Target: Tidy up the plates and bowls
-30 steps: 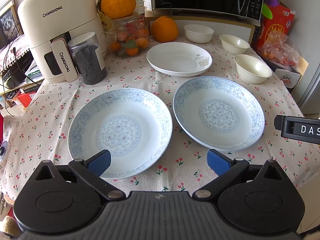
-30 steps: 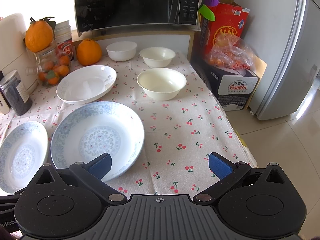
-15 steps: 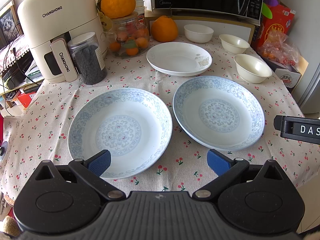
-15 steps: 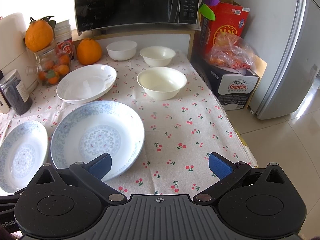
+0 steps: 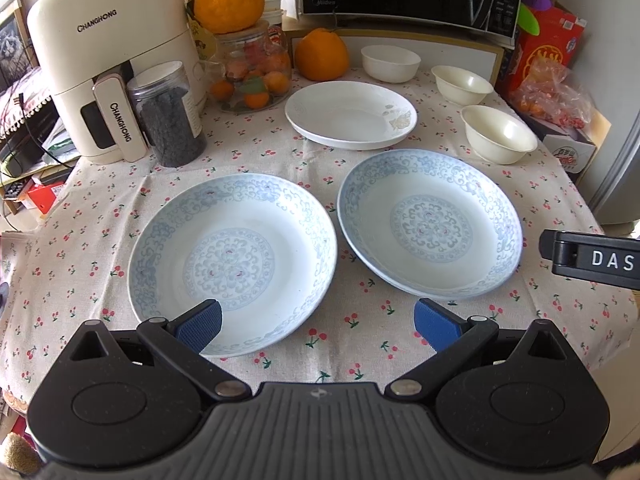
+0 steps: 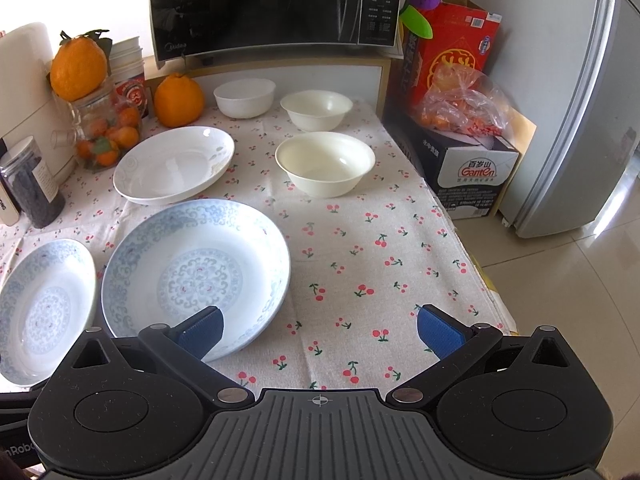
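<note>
- Left gripper (image 5: 318, 322): I hold it low over the near table edge, jaws spread wide and gripping nothing; its left blue pad (image 5: 199, 325) overlaps the near rim of the left patterned plate (image 5: 234, 262).
- Right gripper (image 6: 319, 330): likewise spread wide and empty, its left pad over the near rim of the right patterned plate (image 6: 196, 276); its body shows at the right edge of my left view.
- Plates: two glazed, shallow round plates with pale blue scrollwork lie side by side, close but apart; a plain white plate (image 5: 351, 114) sits behind them.
- Bowls: three smooth bowls stand at the back right, one white bowl (image 6: 245, 97) and two cream bowls (image 6: 325, 164), apart from each other.
- Surface: a cloth printed with cherries (image 6: 360, 248) covers the table.
- Room: a microwave (image 6: 272, 4) on a shelf behind, a cream appliance (image 5: 108, 60) at left, oranges (image 5: 321, 54), a dark-filled jar (image 5: 168, 114), a refrigerator (image 6: 592, 112) on a tiled floor.
</note>
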{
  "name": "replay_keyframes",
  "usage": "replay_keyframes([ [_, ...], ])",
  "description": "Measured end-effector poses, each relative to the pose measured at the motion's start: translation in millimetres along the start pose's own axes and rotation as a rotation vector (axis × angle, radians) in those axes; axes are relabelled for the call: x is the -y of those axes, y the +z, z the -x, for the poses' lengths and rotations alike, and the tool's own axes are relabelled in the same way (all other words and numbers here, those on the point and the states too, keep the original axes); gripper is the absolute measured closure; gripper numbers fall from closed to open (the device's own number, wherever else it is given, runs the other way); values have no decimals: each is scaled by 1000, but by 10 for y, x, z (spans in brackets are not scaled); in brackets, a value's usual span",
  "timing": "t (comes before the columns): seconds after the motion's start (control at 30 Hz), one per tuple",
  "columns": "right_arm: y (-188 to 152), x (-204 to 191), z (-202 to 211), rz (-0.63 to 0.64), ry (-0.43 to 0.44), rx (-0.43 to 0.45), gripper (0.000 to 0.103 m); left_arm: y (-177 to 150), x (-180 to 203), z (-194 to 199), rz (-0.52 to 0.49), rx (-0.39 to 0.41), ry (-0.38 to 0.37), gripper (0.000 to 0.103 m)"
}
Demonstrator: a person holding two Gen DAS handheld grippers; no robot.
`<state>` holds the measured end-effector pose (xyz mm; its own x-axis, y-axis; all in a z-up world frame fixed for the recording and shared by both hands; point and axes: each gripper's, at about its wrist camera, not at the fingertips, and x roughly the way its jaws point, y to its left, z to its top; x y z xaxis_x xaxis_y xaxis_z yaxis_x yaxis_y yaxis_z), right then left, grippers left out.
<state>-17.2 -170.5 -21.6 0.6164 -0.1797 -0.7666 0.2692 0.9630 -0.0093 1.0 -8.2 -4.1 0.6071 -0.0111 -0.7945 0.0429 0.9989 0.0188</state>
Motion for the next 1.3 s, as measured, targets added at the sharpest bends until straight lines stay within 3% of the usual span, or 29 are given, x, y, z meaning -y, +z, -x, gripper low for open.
replay_keyframes([
  [0.33,189,52,28,-8,30,-25,0,44,-21,-64,-55,-27,-63,0],
  [0.57,402,132,42,-4,88,-67,0,141,-7,-47,-200,19,-79,0],
  [0.7,528,212,-51,-35,182,-116,0,176,2,-91,-274,19,-152,0],
  [0.9,587,322,-344,-114,325,-177,0,171,71,-271,-489,67,-226,0],
  [1.17,444,498,-864,-321,479,-317,0,186,92,-438,-652,77,-353,4],
  [1.3,461,568,-980,-401,518,-338,1,259,60,-547,-671,55,-400,10],
])
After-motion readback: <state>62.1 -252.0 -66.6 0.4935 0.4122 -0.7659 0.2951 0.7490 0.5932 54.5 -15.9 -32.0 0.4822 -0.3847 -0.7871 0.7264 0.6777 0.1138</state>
